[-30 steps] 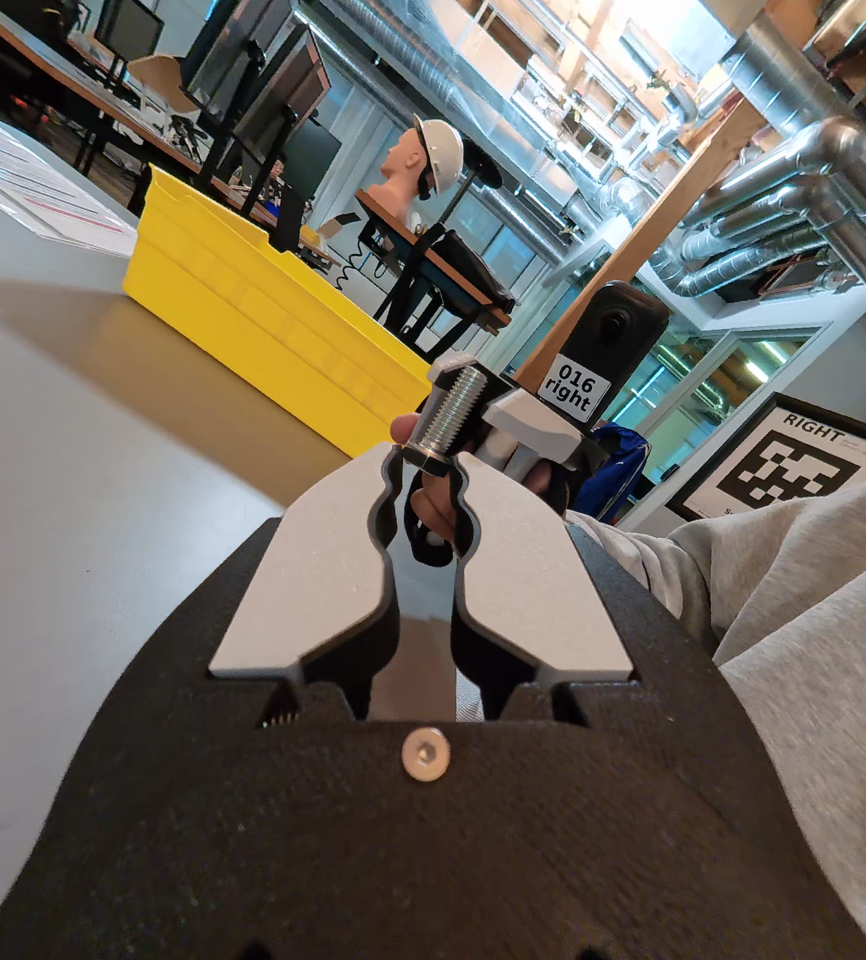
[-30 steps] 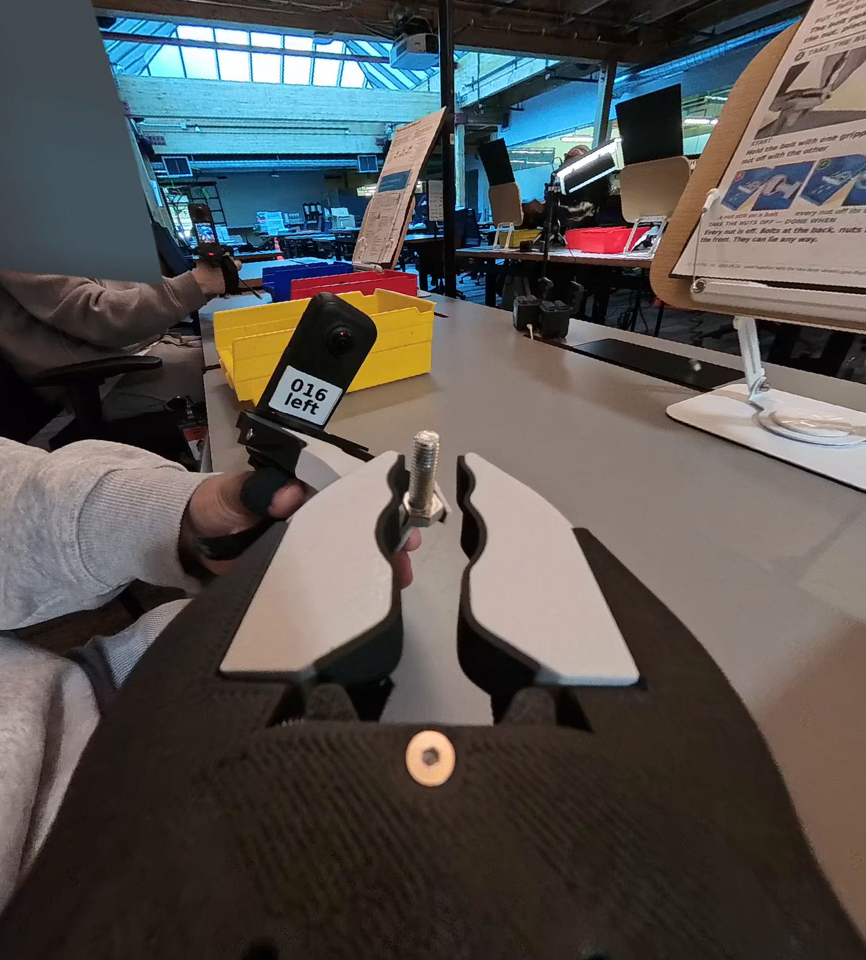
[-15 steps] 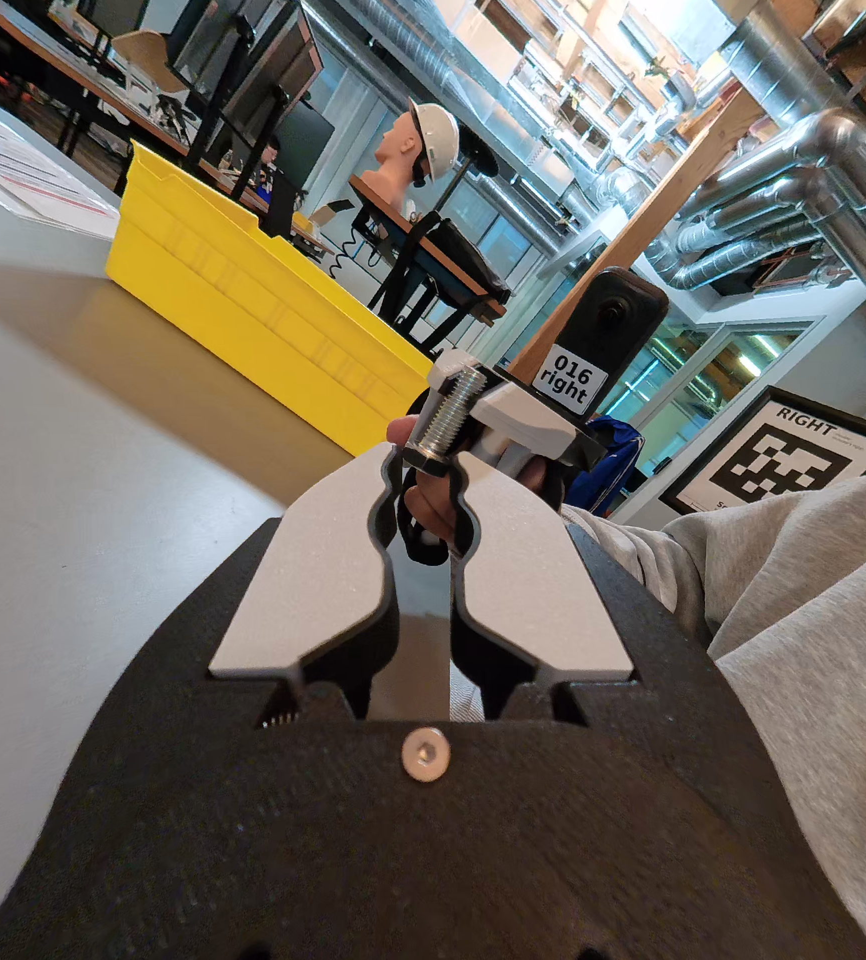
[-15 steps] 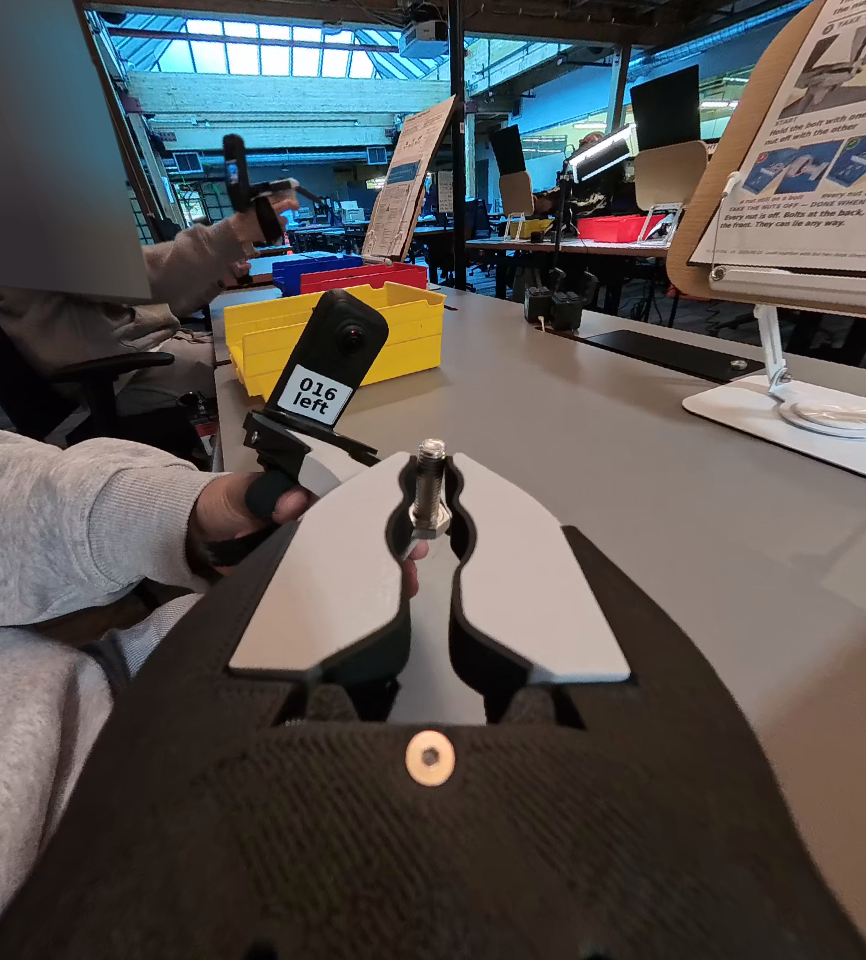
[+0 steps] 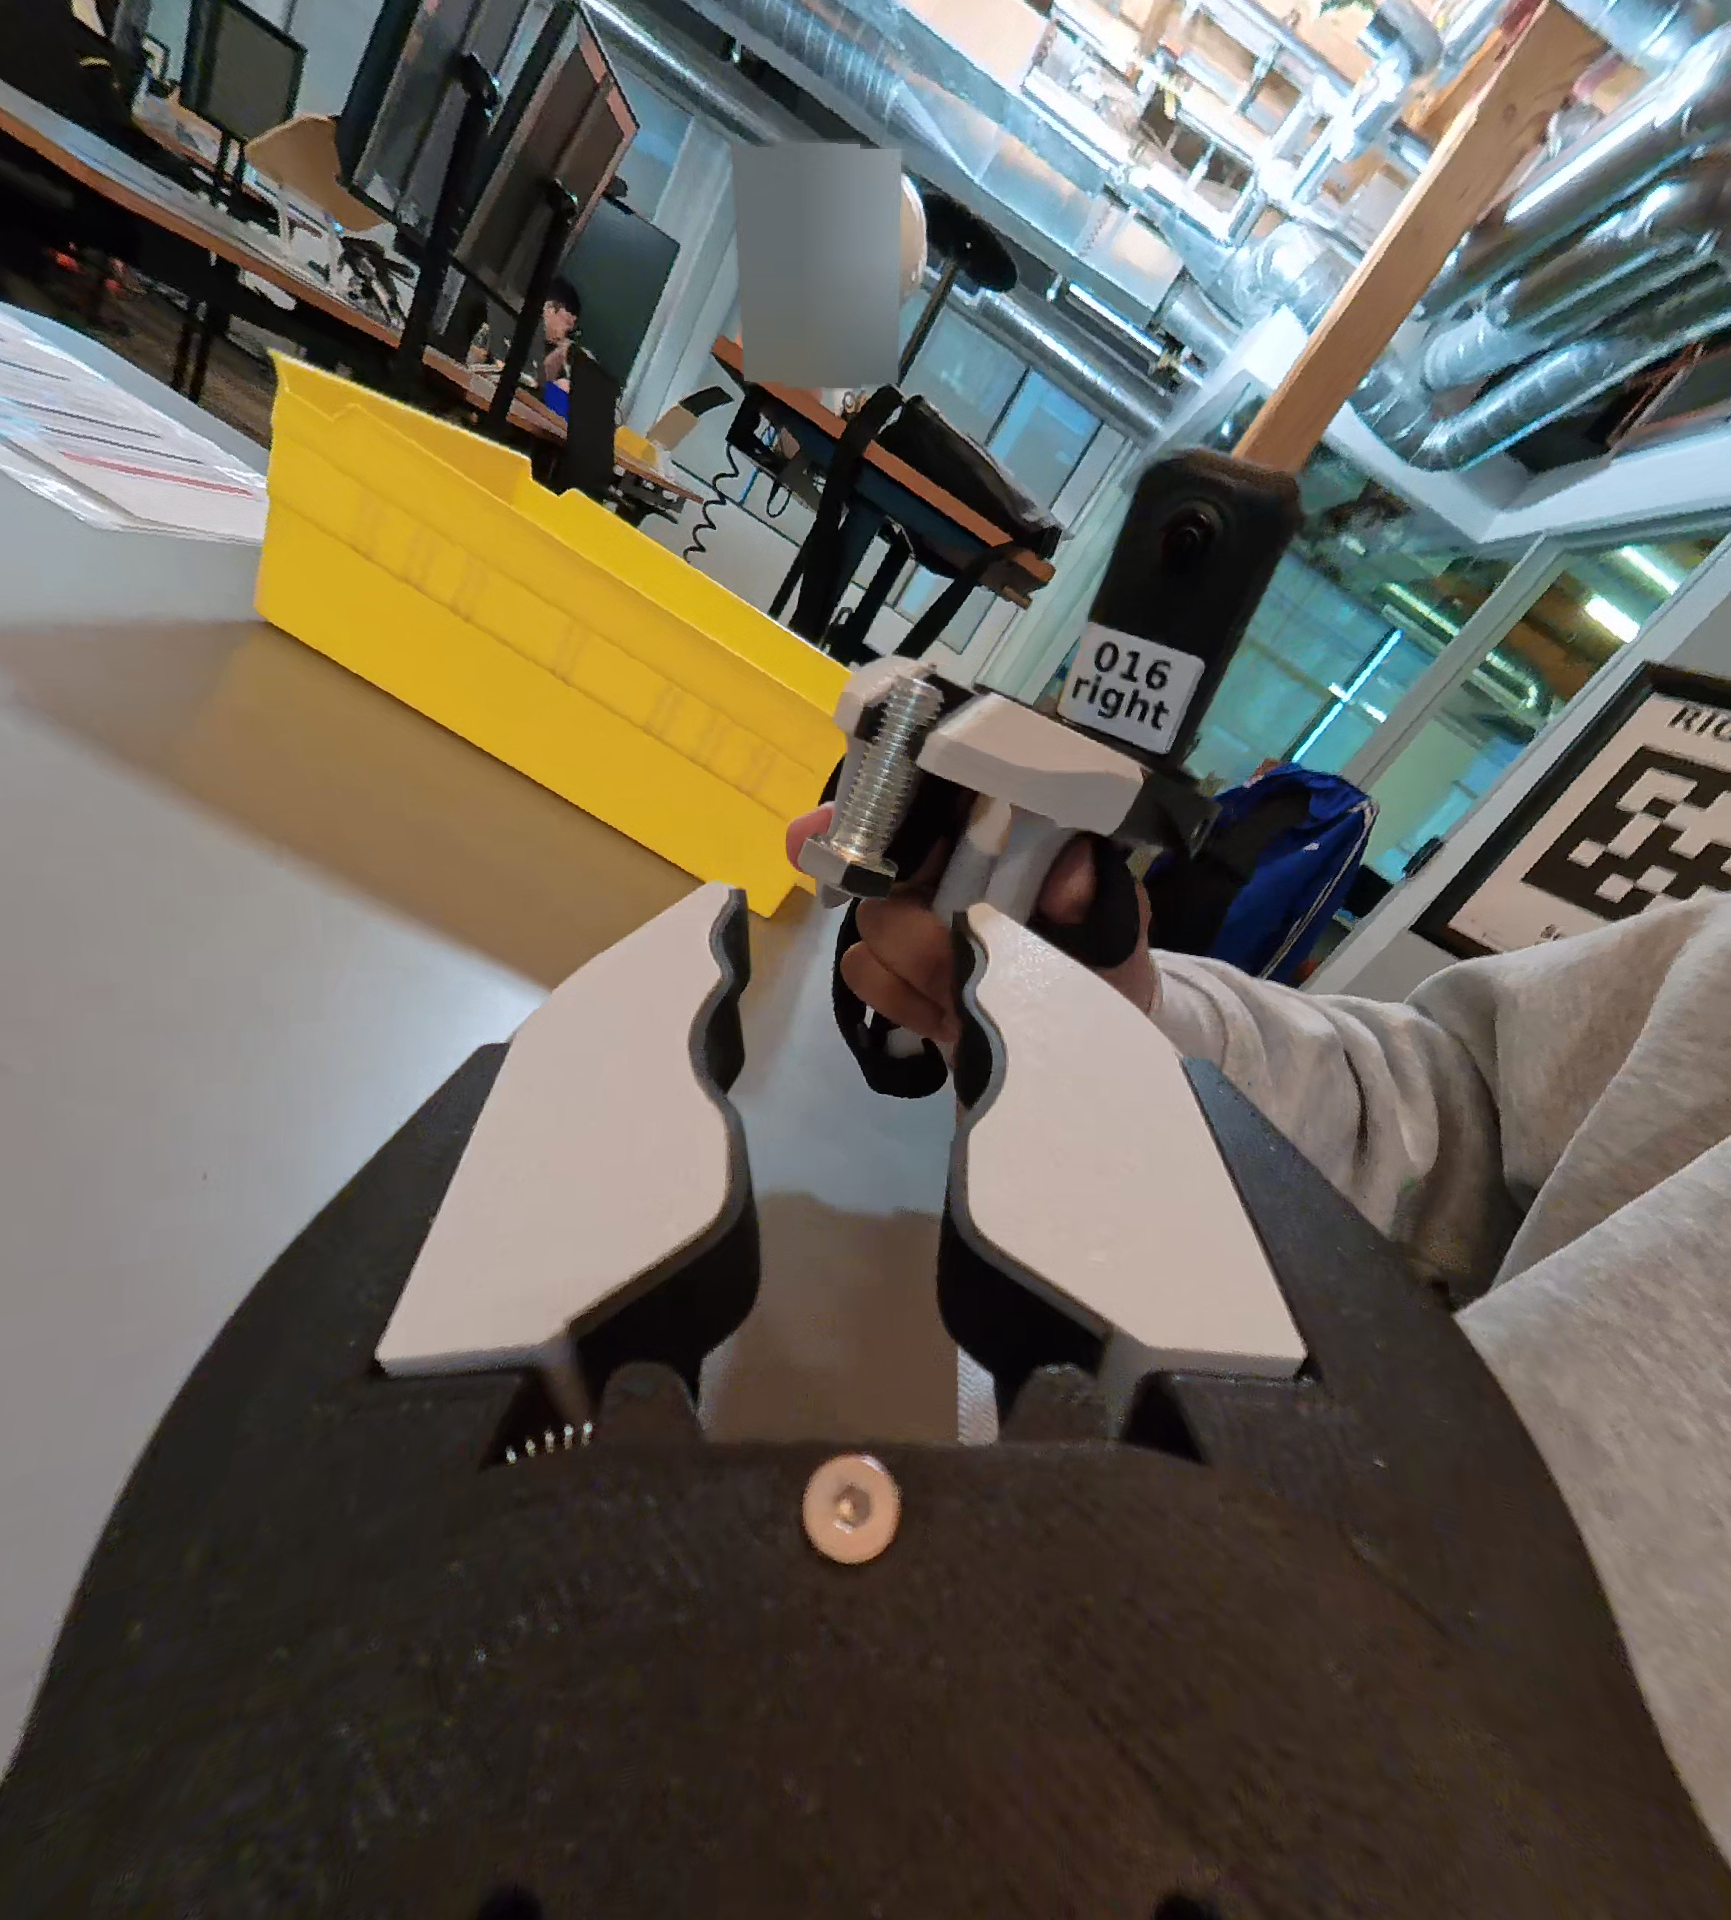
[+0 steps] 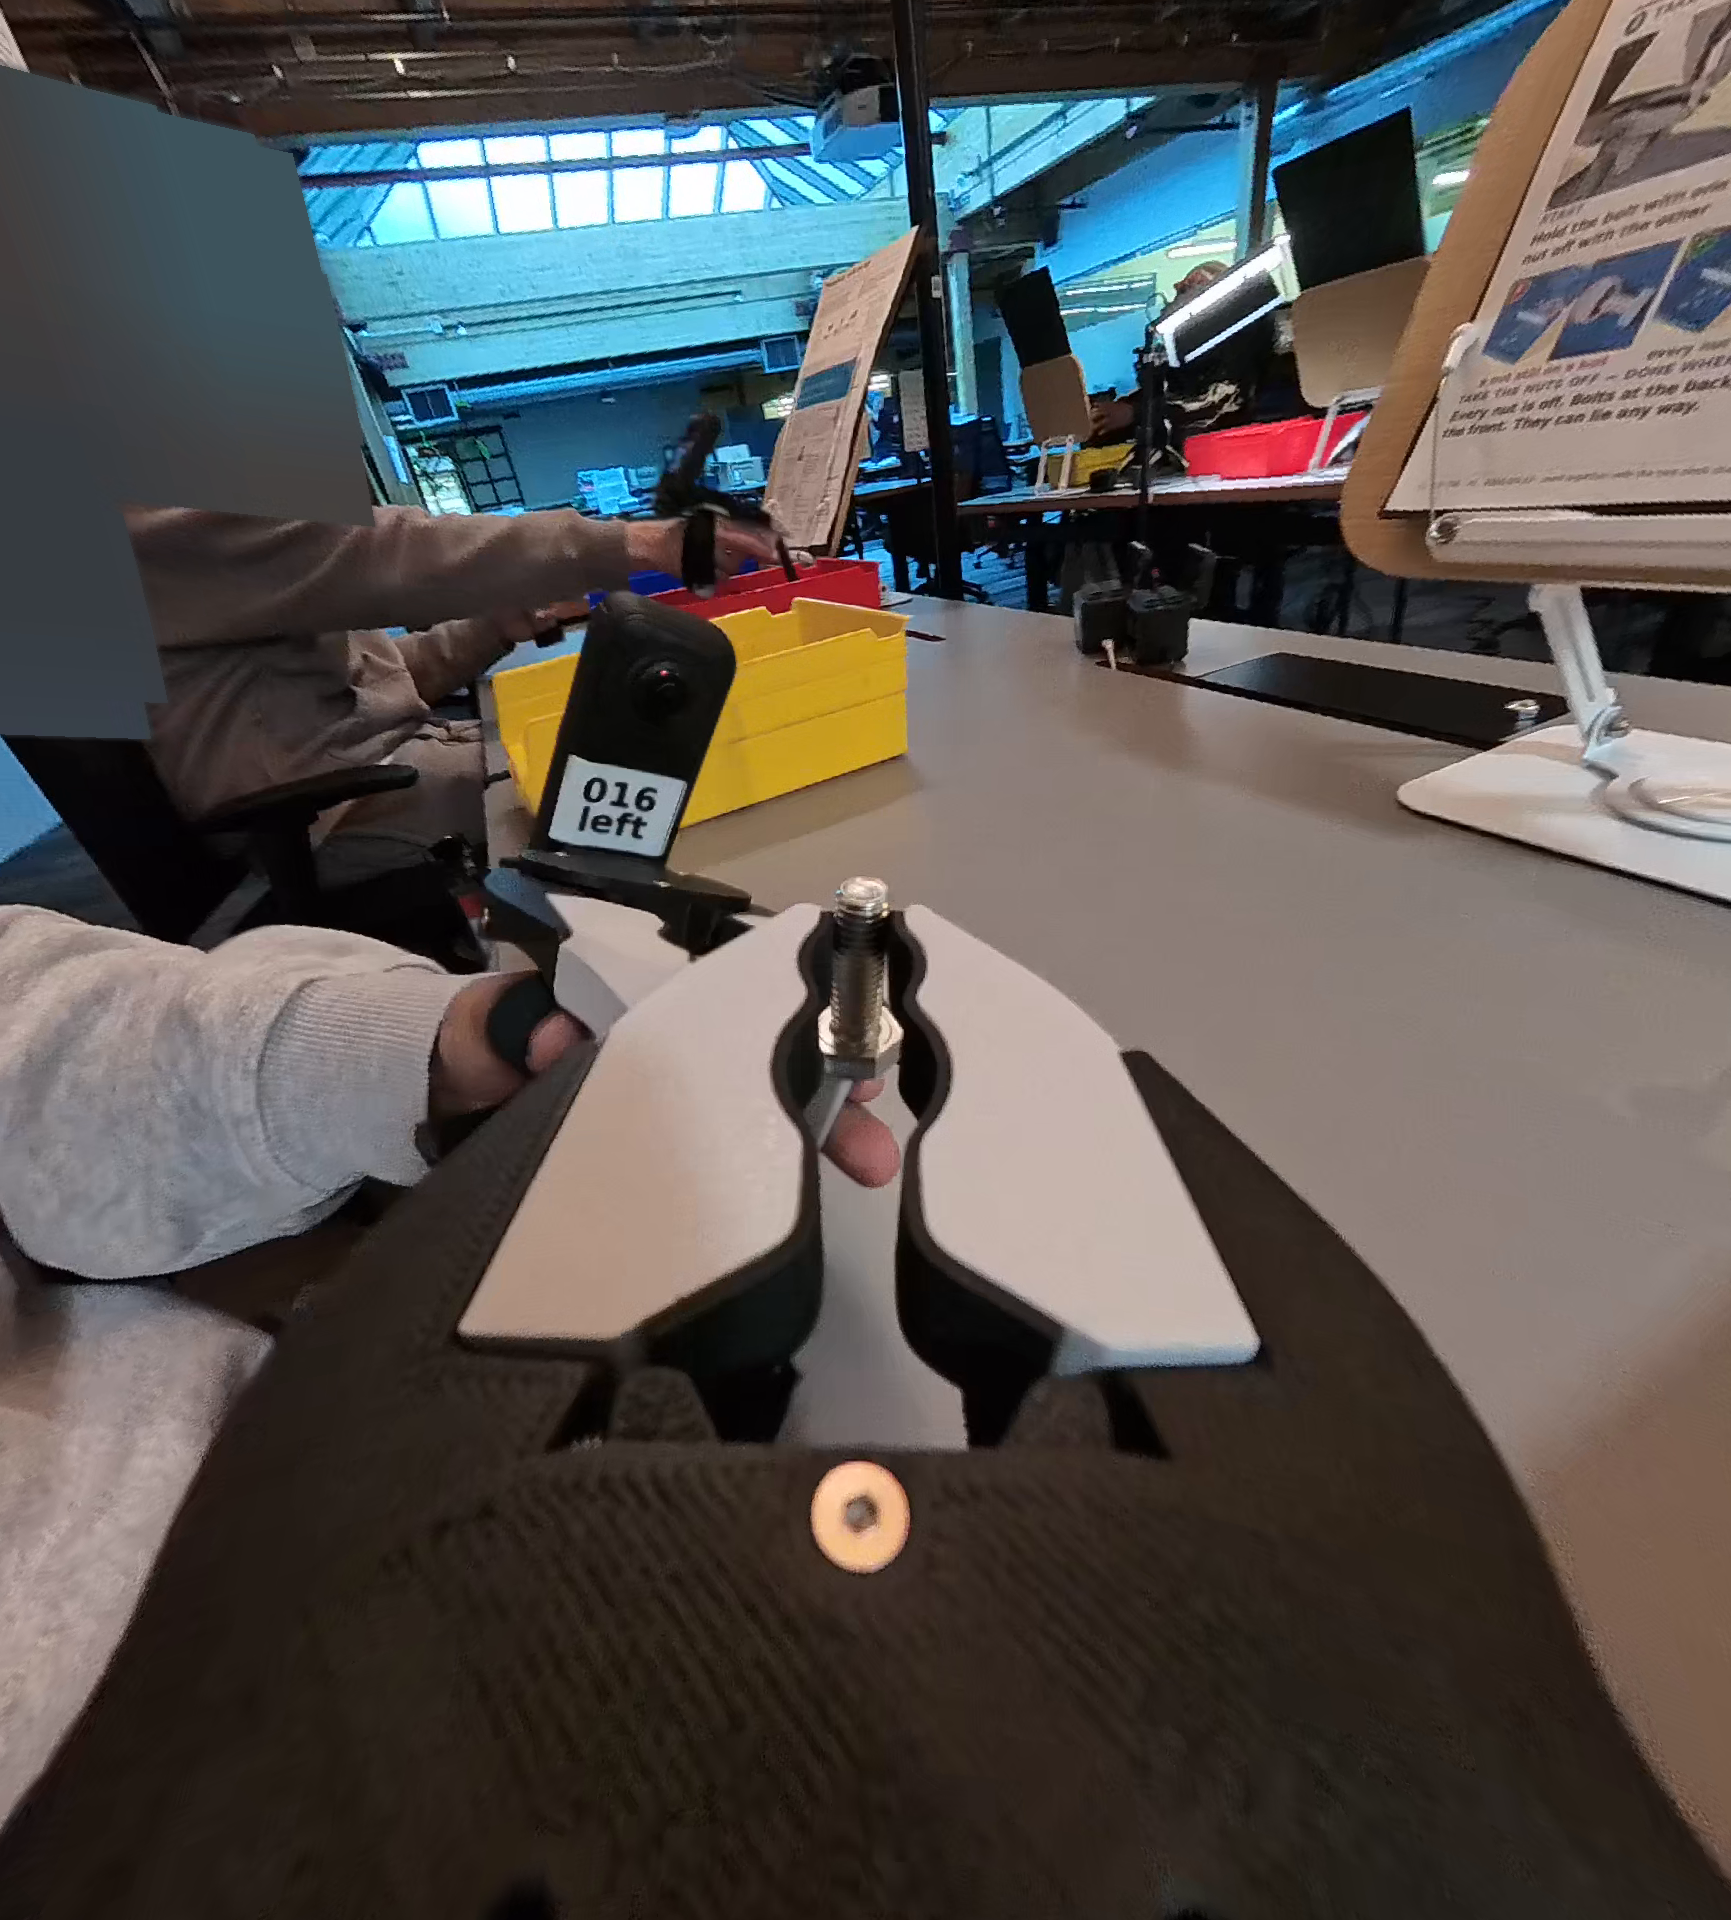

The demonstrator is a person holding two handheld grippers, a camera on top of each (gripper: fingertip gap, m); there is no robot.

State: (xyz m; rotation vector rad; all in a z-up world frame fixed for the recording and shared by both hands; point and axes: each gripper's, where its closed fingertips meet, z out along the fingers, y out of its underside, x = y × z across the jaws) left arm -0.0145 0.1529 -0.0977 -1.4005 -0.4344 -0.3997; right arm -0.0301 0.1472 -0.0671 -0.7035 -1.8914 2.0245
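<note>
Starting at the left of the right wrist view, a grey mosaic patch covers the head of a seated person, and the red bin (image 6: 778, 584) behind the yellow bin (image 6: 809, 696) is mostly hidden. The left gripper (image 6: 622, 966) is largely masked there by the right gripper's near finger. In the left wrist view the left gripper (image 5: 845, 961) is seen with its fingers spread apart and nothing between them; the bolt's head lies just beyond their tips, untouched. The right gripper (image 6: 861, 935) is clamped on a steel hex bolt (image 6: 859, 987), gripped by the threaded shank, held above the grey table (image 6: 1256, 935). At the far right, an instruction sheet on a white stand (image 6: 1619, 790) is cut off by the frame.
</note>
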